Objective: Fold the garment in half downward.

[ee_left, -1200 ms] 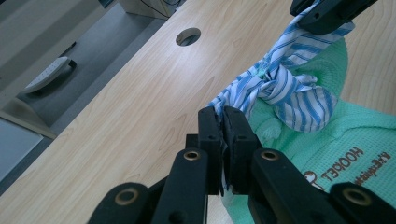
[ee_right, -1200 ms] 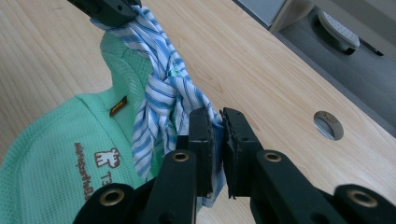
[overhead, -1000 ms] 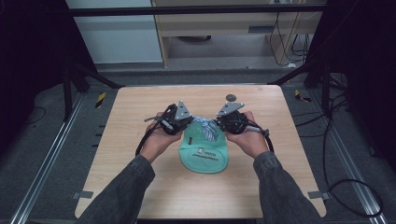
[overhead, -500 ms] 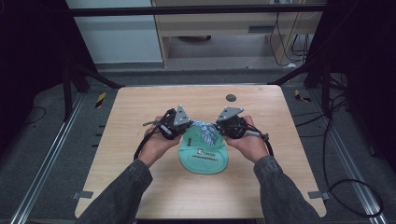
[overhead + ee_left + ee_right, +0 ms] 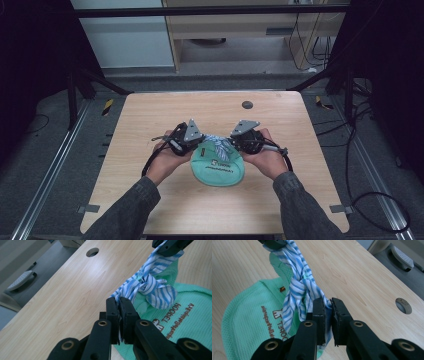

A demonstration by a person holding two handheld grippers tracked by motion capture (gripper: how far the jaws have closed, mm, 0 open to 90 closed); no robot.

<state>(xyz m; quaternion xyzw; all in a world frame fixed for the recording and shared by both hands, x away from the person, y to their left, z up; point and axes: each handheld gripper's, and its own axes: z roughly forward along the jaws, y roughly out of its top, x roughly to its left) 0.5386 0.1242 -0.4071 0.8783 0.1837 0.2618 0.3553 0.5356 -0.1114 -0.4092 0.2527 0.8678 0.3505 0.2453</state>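
Note:
A mint-green waffle-cloth pouch [image 5: 218,170] with dark print lies in the middle of the wooden table [image 5: 150,115]. At its far end a blue-and-white striped tie [image 5: 218,146] is knotted. My left gripper [image 5: 200,142] is shut on one end of that striped tie [image 5: 150,287], and my right gripper [image 5: 235,143] is shut on the other end [image 5: 298,282]. In the left gripper view my jaws [image 5: 119,301] pinch the cloth beside the green pouch [image 5: 190,302], with the other gripper [image 5: 170,246] at the top. In the right gripper view my jaws [image 5: 327,302] clamp the strip over the pouch [image 5: 244,315].
A round cable hole [image 5: 247,105] sits in the table's far part, behind the grippers. Black cables trail from both grippers, the right one [image 5: 350,200] running off the table's right side. Dark frame posts stand at both far corners.
Both hands have drifted slightly toward the near edge, still holding the striped ends. The pouch has stayed where it lies.

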